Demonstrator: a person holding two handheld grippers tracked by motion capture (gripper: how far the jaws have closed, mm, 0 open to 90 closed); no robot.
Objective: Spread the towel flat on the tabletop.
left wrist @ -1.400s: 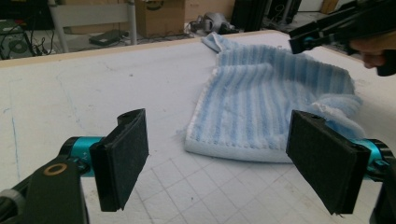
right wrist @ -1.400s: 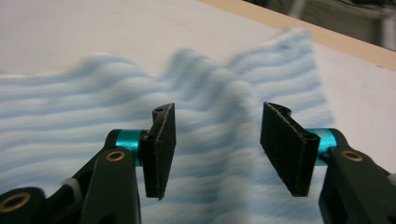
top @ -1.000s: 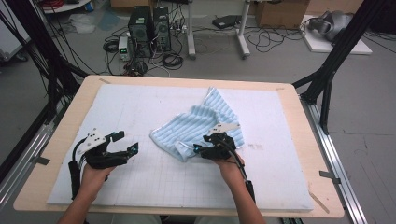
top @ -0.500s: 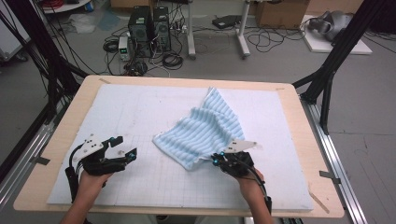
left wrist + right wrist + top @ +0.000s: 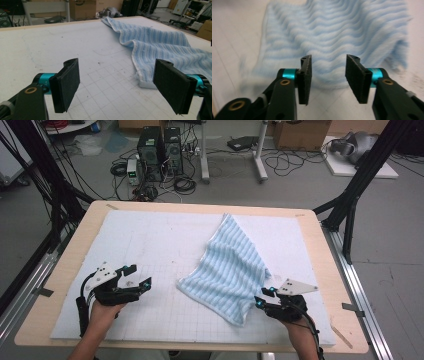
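One striped blue towel (image 5: 231,270) lies spread on the white mat (image 5: 150,240) between two grippers: left gripper (image 5: 136,280) wide open and empty, right gripper (image 5: 263,298) just reopened partway, holding nothing.

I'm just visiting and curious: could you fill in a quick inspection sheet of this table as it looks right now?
Surface: white gridded mat on a wooden table; small dark specks on the mat in the left gripper view.
Job's things: one blue-and-white striped towel, spread unevenly, its far corner pointing away from the person.
Clutter: nothing seen on the mat besides the towel.
Grippers: left gripper open over bare mat, apart from the towel. Right gripper at the towel's near edge; its jaws have just been opening, nothing between them.
Cables: one trails from each gripper along the forearm.
Surroundings: computer towers, tangled floor cables, black frame posts.
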